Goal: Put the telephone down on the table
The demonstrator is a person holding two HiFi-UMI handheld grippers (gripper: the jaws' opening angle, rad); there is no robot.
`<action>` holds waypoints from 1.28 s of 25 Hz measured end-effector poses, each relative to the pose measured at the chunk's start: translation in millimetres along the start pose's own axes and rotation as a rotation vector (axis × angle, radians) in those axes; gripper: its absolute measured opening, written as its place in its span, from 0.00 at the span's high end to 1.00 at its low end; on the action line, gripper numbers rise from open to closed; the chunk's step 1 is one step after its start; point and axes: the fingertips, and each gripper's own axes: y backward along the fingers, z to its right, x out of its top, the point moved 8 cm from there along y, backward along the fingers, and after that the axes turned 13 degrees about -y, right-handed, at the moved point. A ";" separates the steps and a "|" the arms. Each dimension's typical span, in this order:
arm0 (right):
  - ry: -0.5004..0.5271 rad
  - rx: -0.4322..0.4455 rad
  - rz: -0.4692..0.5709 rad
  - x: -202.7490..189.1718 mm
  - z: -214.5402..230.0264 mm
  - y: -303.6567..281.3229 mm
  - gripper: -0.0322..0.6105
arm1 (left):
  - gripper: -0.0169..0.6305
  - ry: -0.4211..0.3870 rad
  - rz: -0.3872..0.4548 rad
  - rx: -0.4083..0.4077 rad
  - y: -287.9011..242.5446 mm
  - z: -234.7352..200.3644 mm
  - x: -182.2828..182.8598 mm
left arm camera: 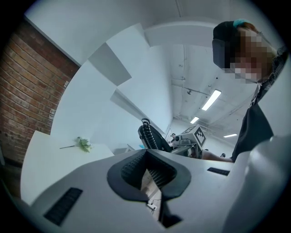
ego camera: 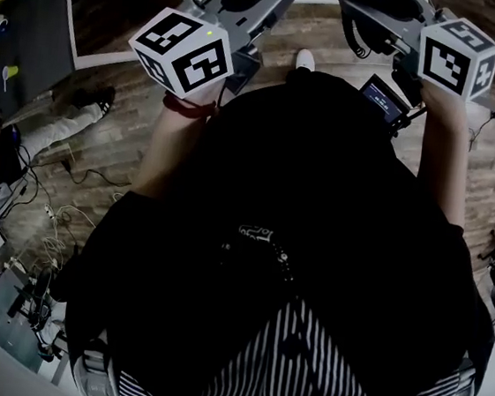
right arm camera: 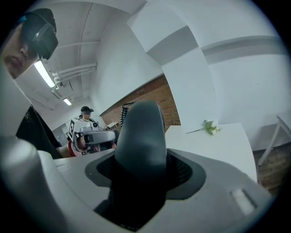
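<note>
My right gripper (right arm camera: 143,159) is clenched on the telephone (right arm camera: 138,129), a smooth, rounded dark handset that stands up between the ribbed black pads (right arm camera: 182,172) and fills the gap. Its coiled cord (right arm camera: 124,113) curls up behind it. The telephone hangs in the air in front of my chest, over the wood-plank floor (ego camera: 322,31). It is not on the white table (right arm camera: 227,150), which lies farther off to the right with a thin green sprig (right arm camera: 209,127) on its flat top. A red brick wall (right arm camera: 157,98) runs behind. My left gripper (left arm camera: 146,154) holds nothing. Its grooved fingertips (left arm camera: 132,166) meet at the far end, and only a thin wedge of floor shows between them.
</note>
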 end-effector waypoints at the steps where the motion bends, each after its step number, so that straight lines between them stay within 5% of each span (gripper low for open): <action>1: -0.002 0.006 -0.006 6.6 6.2 -1.7 0.51 | 0.96 0.003 -0.004 0.008 -5.2 -4.6 2.3; 6: -0.021 0.060 -0.033 47.4 66.2 -4.7 0.51 | 0.96 0.015 -0.026 0.055 -62.5 -29.4 14.9; 12: -0.005 0.087 -0.063 57.6 87.2 -8.9 0.51 | 0.96 0.024 -0.037 0.094 -78.6 -36.3 18.6; 32: -0.118 0.154 -0.088 9.1 158.6 8.3 0.51 | 0.96 0.014 -0.203 0.194 -113.9 -3.7 -10.5</action>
